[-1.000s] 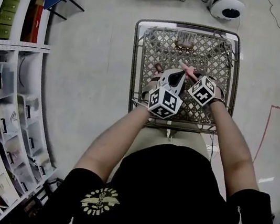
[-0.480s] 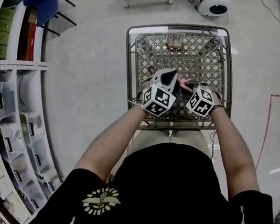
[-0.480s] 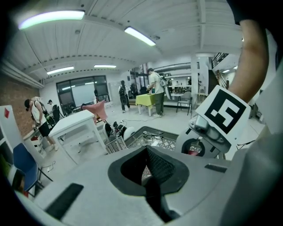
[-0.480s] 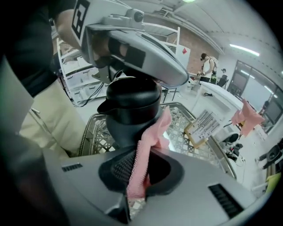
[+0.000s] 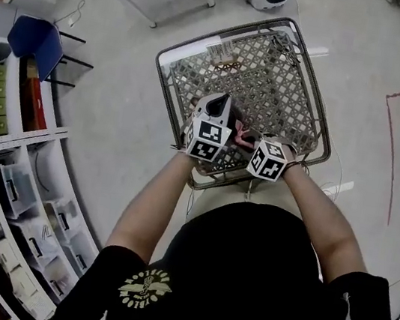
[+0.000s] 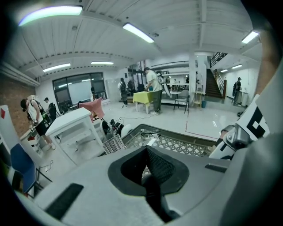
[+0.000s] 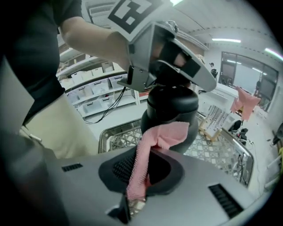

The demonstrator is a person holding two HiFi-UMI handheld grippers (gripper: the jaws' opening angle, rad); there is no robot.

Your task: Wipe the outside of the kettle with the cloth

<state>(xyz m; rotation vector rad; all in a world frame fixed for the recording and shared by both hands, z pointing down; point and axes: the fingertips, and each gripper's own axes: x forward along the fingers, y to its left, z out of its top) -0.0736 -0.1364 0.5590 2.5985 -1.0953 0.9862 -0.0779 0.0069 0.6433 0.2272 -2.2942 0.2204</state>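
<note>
Floor (image 5: 118, 104) pale and glossy, with shelving (image 5: 5, 191) of bins curving along left edge of head view. Wire cart (image 5: 289, 79) directly in front of person, lattice bottom showing at far end. Dark rounded kettle (image 7: 172, 110) over near end of cart, beneath left hand-held gripper (image 7: 172, 75), clenched on kettle's top. Right hand-held gripper (image 7: 137, 176) just beside it, jaws nearly together, grasping pink cloth (image 7: 161, 139). Strip of cloth rising from between jaws, free end folded over and lying against kettle's side.
</note>
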